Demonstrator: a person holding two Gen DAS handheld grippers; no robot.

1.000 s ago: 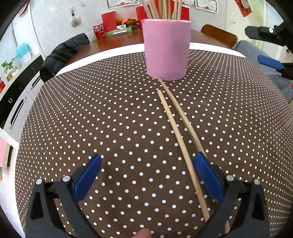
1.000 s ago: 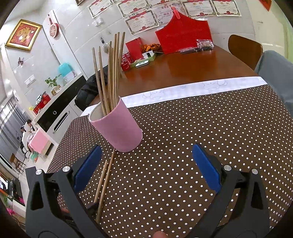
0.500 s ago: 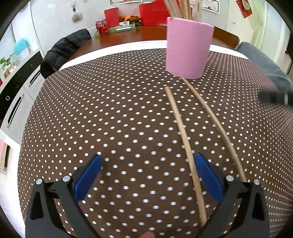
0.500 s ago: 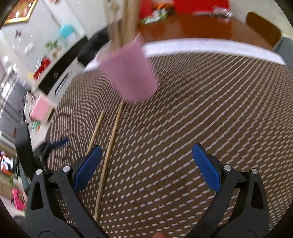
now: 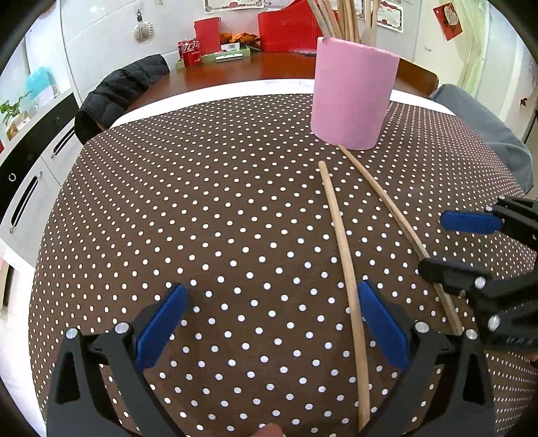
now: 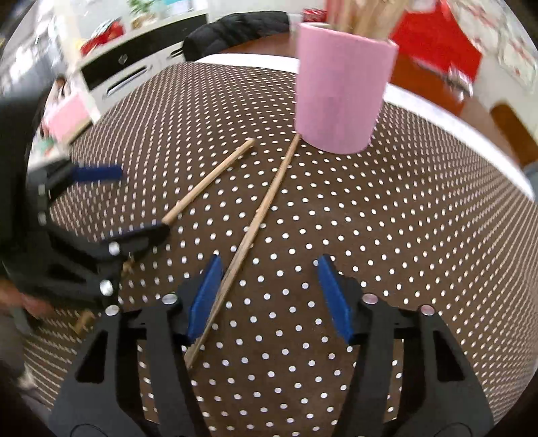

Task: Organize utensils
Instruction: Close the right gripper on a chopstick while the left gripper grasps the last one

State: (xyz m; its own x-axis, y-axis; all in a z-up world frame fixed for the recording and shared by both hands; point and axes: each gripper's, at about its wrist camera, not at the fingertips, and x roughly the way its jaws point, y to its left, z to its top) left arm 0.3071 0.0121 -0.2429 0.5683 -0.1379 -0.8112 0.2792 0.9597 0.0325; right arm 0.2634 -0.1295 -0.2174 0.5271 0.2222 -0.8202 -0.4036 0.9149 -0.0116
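Observation:
Two loose wooden chopsticks lie on the dotted brown cloth in front of a pink cup that holds several more chopsticks. My left gripper is open low over the cloth, and the nearer chopstick runs just inside its right pad. The second chopstick touches the cup at its far end. It lies between the closing jaws of my right gripper, close to the left pad, and is not pinched. In the right wrist view my left gripper is at the left.
A black jacket hangs over a chair behind the table. A red can and red boxes stand on the bare wood at the back. White cabinets line the left, and grey fabric sits at the right edge.
My right gripper has dropped and rolled over the chopstick by the cup, its jaws narrower. It now shows at the right of the left wrist view. My left gripper shifted sideways earlier.

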